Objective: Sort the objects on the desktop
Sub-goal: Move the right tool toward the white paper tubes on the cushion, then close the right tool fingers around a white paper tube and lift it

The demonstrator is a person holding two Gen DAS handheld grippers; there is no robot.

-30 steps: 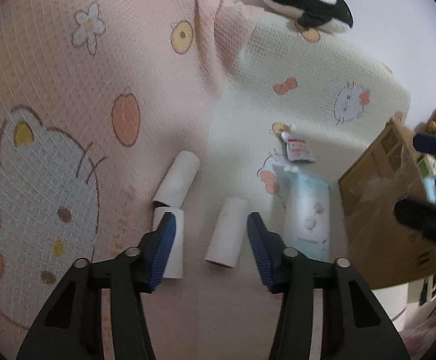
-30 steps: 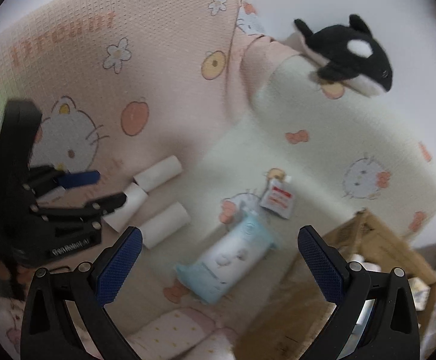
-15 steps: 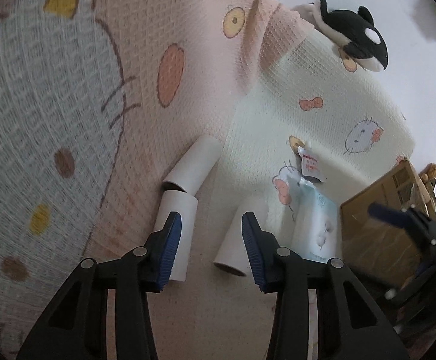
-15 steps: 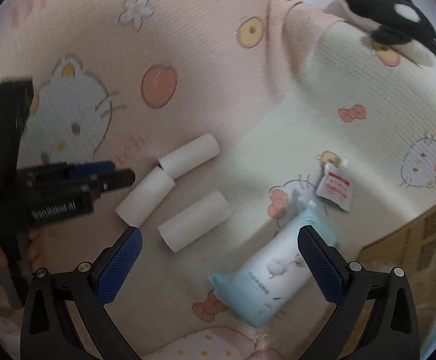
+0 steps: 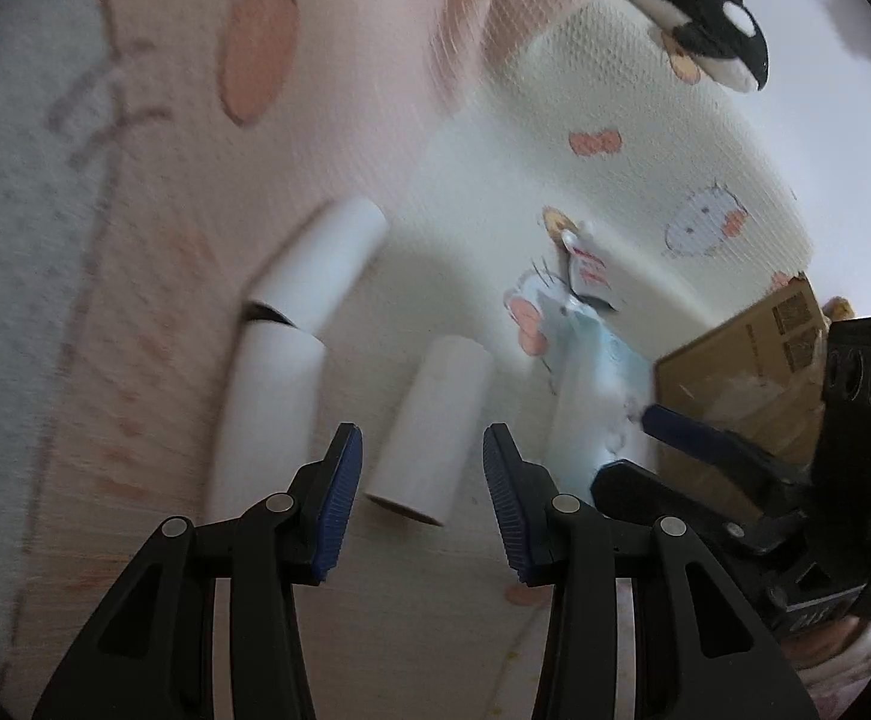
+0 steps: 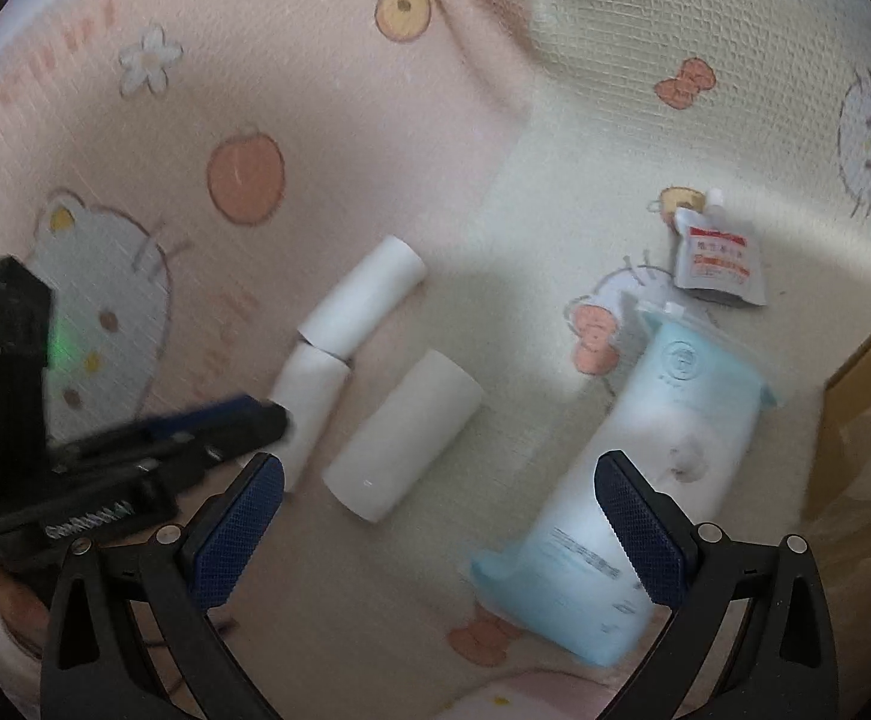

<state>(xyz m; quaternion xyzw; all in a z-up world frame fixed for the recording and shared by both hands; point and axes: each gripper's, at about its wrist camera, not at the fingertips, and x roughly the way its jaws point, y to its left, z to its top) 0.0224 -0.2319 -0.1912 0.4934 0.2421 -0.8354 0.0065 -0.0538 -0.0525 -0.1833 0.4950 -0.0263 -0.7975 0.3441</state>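
The left claw (image 5: 422,495) is held partly open with nothing between its blue pads, and it is pointed down at a white paper roll (image 5: 429,432) whose near end is seen in the gap just beyond the fingertips, not touched by them. Two more paper rolls are seen to the left of that one: a nearer roll (image 5: 270,414) and a farther roll (image 5: 321,270), laid end to end and touching. All of them lie on a pink and cream blanket (image 5: 345,90) printed with cartoon cats. The right claw (image 6: 438,513) is spread wide and empty; below its right finger a pale blue wipes pack (image 6: 627,480) is found, not gripped, and a small white pouch (image 6: 717,264) lies just beyond the pack. A cardboard box (image 5: 741,372) is seen at the blanket's right edge, and an orca plush toy (image 5: 699,30) rests far back.
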